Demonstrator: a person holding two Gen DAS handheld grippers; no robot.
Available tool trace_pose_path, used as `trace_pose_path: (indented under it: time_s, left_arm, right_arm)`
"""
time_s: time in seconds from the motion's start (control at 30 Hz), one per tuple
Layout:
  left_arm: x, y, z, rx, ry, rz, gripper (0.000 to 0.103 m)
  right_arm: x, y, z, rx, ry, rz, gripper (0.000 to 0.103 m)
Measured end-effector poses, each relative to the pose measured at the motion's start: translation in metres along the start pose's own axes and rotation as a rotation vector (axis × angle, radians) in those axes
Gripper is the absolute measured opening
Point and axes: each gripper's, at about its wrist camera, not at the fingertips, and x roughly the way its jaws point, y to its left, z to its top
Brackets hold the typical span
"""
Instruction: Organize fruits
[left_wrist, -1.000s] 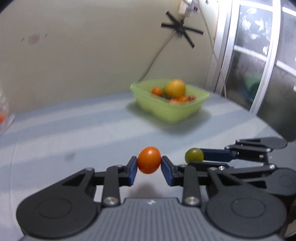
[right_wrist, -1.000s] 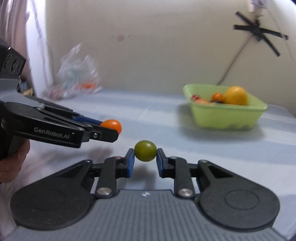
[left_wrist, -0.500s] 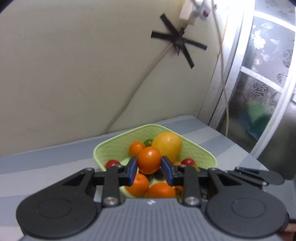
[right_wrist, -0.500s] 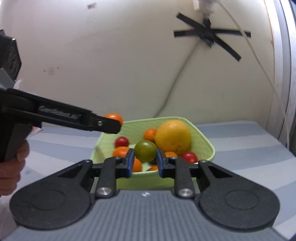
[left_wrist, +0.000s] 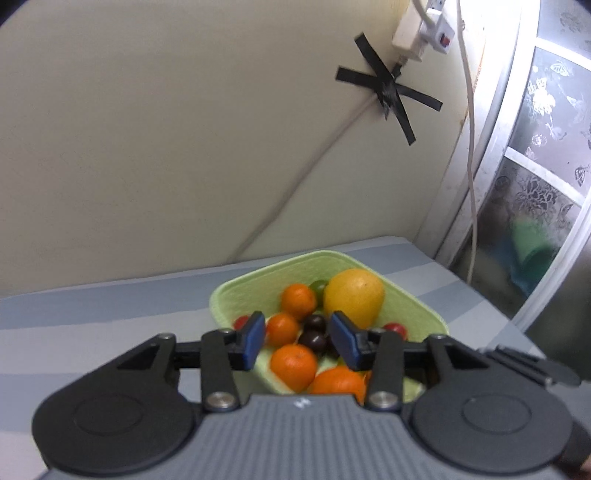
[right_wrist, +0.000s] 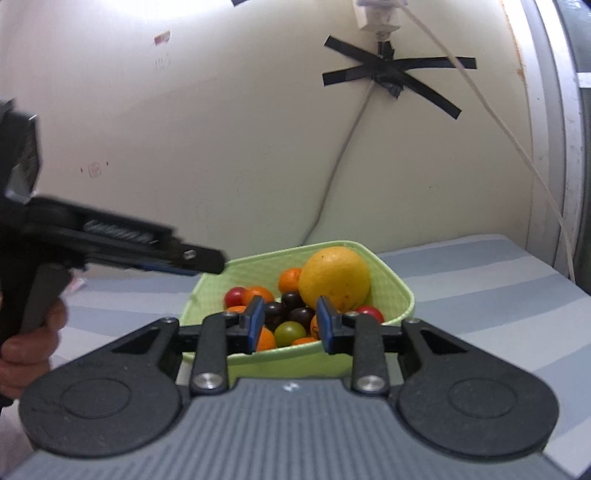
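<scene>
The left claw (left_wrist: 297, 341) hangs over the near left side of the green basket (left_wrist: 236, 291), its jaws opening with nothing pinched between the blue pads; small oranges (left_wrist: 293, 365) and dark fruits (left_wrist: 313, 339) lie below in the basket. To its right, the right claw (right_wrist: 288, 328) also spreads its jaws, released, a green fruit (right_wrist: 289, 331) lying loose in the basket beneath. A large yellow citrus (right_wrist: 334, 278) fills the basket's far right. The basket rests on the striped bench (right_wrist: 480, 280) near the wall.
</scene>
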Motion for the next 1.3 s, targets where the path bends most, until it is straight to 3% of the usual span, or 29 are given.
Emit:
trace_pose_path:
  time_s: [0.17,0.27,0.4,0.47,0.53,0.8,1.1,1.3]
  left_arm:
    - [-0.055,-0.01,-0.032,0.024,-0.031,0.091,0.055]
    - [-0.079,-0.018,-0.058,0.04,-0.025,0.168,0.057]
    - [-0.107,-0.022,-0.089,-0.005,-0.017,0.23,0.065]
    - [-0.12,-0.023,-0.104,-0.03,-0.018,0.26,0.073]
    - [-0.131,-0.024,-0.117,-0.034,-0.028,0.294,0.085]
    - [-0.167,-0.031,-0.159,-0.073,-0.038,0.35,0.099]
    - [-0.188,-0.031,-0.186,-0.087,-0.018,0.403,0.103]
    - [-0.189,-0.027,-0.191,-0.086,-0.003,0.459,0.103]
  right_arm:
    - [-0.03,0.01,-0.01,0.065,0.015,0.02,0.035]
    - [-0.049,0.02,-0.023,0.134,0.046,0.025,0.044]
    - [-0.075,0.03,-0.041,0.24,0.092,0.033,0.045]
    - [-0.089,0.036,-0.05,0.27,0.108,0.03,0.047]
    - [-0.101,0.044,-0.057,0.276,0.118,0.023,0.047]
    - [-0.138,0.074,-0.072,0.255,0.094,0.0,0.048]
    - [-0.157,0.09,-0.083,0.254,0.088,0.004,0.055]
    - [-0.155,0.091,-0.085,0.253,0.094,0.006,0.066]
